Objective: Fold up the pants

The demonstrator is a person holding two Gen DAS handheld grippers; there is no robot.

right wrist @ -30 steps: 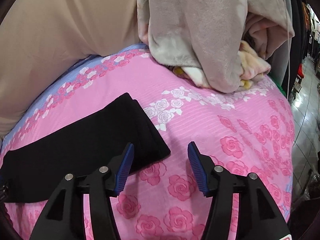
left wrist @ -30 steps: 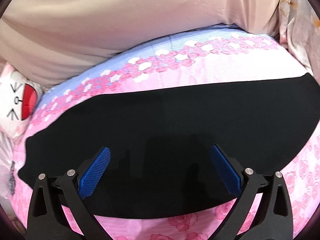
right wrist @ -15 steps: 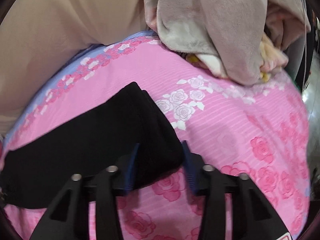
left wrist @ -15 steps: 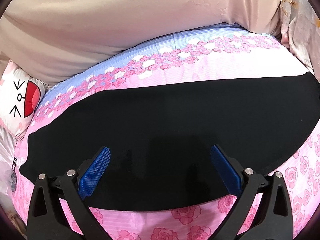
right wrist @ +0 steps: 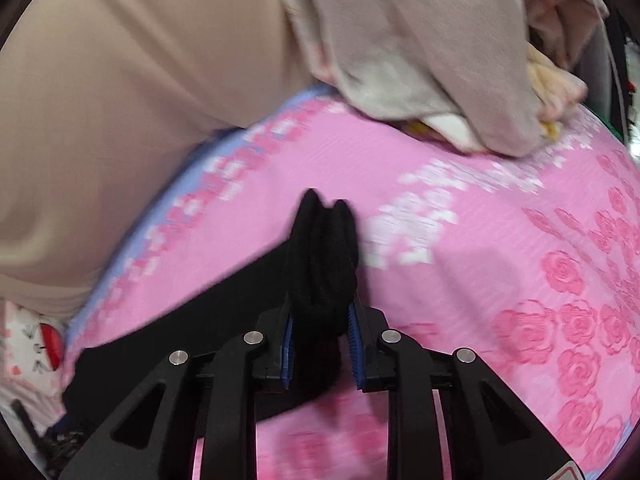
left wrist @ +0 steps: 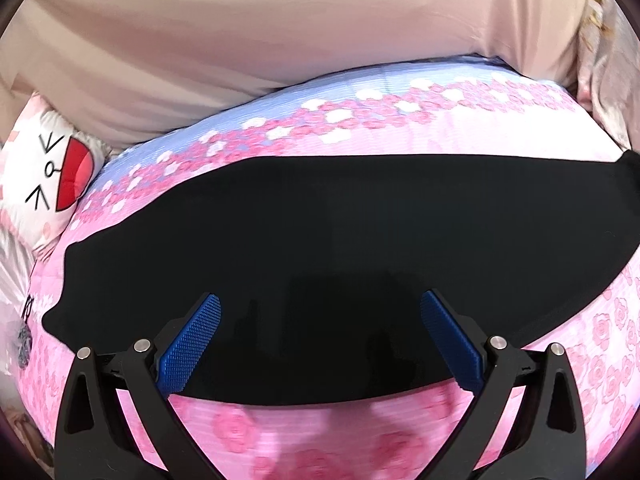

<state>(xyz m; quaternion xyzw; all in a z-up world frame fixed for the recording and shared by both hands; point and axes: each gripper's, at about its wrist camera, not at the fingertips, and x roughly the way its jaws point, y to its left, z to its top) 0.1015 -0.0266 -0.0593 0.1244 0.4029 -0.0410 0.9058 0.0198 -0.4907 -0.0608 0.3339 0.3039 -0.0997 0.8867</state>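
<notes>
Black pants [left wrist: 320, 240] lie flat on the floral bedspread [left wrist: 400, 128], long axis 9-to-3. Right gripper [right wrist: 320, 336] fingers are closing on the bunched 3 o'clock leg end. Left gripper [left wrist: 320, 340] is open above the middle, nothing between its fingers.

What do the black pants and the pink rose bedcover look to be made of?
Black pants: soft matte knit, probably; they bunch thickly between the closing right gripper, without sheen. Pink rose bedcover: printed woven fabric, likely cotton; fine ribbed lines show, dull finish.
</notes>
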